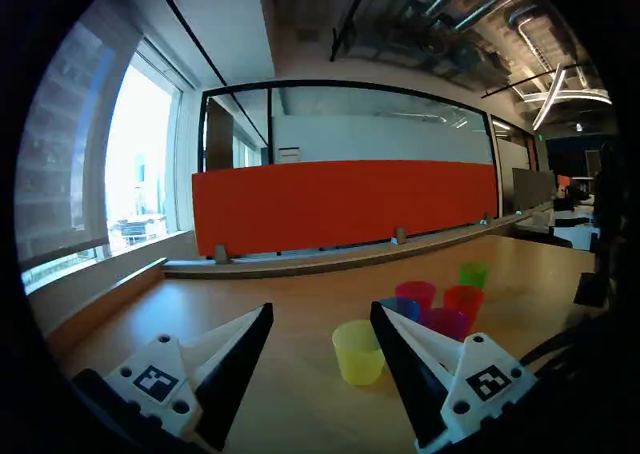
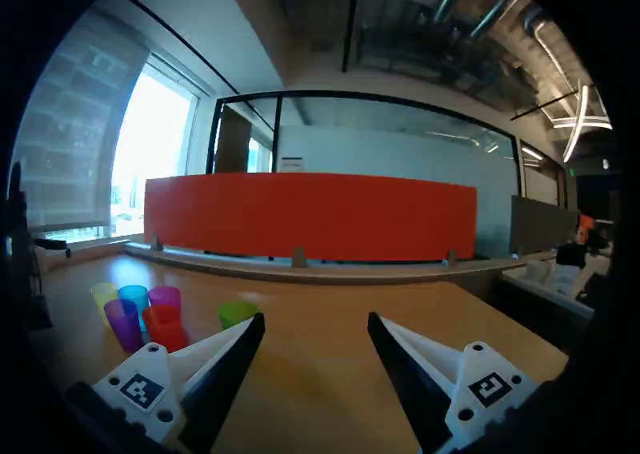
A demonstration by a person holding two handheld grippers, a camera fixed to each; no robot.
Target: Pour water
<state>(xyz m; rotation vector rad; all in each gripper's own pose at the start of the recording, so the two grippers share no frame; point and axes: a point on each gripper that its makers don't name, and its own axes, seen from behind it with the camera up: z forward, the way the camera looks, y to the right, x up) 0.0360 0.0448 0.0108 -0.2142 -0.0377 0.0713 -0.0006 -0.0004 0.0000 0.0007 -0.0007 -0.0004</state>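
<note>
Judging by how things lie, the pouring has not begun. The left gripper [image 1: 321,305] hovers low over the desk [image 1: 304,406] with its jaws spread wide and nothing clamped. The yellow cup [image 1: 358,352] stands upright just ahead, in the gap between the fingers, closer to the right-hand one and apart from both. Behind it, toward the desk's far edge where the orange panel [image 1: 344,202] runs, the other cups cluster close together: the blue cup [image 1: 400,306], the pink cup [image 1: 416,292], the purple cup [image 1: 445,323] and the red cup [image 1: 464,300]. The green cup [image 1: 474,274] stands a little apart, nearest that far edge. The right gripper [image 2: 316,316] is likewise wide open and empty, looking along the desk toward the panel. In the right gripper view the same group sits off to its left, with the green cup [image 2: 238,312] closest to its left finger. All six cups are upright on the desk, none lifted or tipped. Whether any of them holds water cannot be told, since the plastic is tinted and both views look across the rims rather than into them. The whole job therefore seems to remain: closing on a filled cup, lifting it, tilting it over another and setting it back down. The yellow cup looks the likeliest first pick for the left gripper.
</note>
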